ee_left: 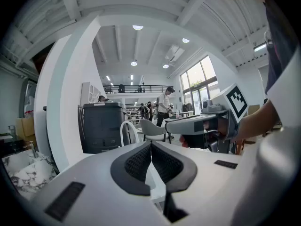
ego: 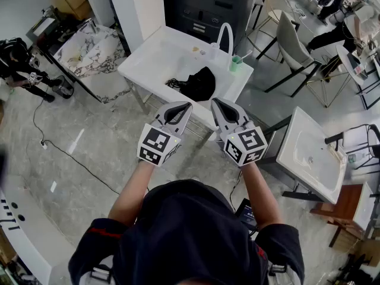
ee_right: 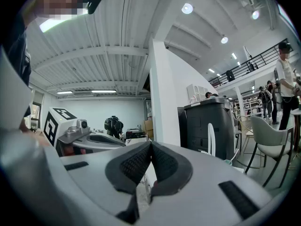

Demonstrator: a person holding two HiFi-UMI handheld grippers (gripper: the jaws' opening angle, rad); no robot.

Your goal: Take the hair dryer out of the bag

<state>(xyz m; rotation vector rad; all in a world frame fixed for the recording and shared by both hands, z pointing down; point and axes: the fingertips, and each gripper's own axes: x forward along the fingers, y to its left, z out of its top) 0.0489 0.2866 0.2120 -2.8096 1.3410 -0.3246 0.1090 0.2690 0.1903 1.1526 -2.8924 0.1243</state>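
A black bag (ego: pixel 199 83) lies on the white sink counter (ego: pixel 154 58) ahead of me, with a dark cord bunched at its left side. The hair dryer itself does not show. My left gripper (ego: pixel 186 105) and right gripper (ego: pixel 215 101) are held side by side in the air, short of the counter's near edge, both shut with nothing between the jaws. In the left gripper view the shut left gripper (ee_left: pixel 151 145) points level over the counter, and the right gripper (ee_left: pixel 207 126) shows beside it. In the right gripper view the right gripper (ee_right: pixel 151 144) is shut too.
A white curved faucet (ego: pixel 225 37) and a green cup (ego: pixel 236 63) stand at the counter's far right corner. A second white basin unit (ego: pixel 312 156) stands to the right. Chairs (ego: pixel 294 49) stand behind, a white pillar (ego: pixel 139 5) at the back left, and cables run over the floor (ego: pixel 59 153).
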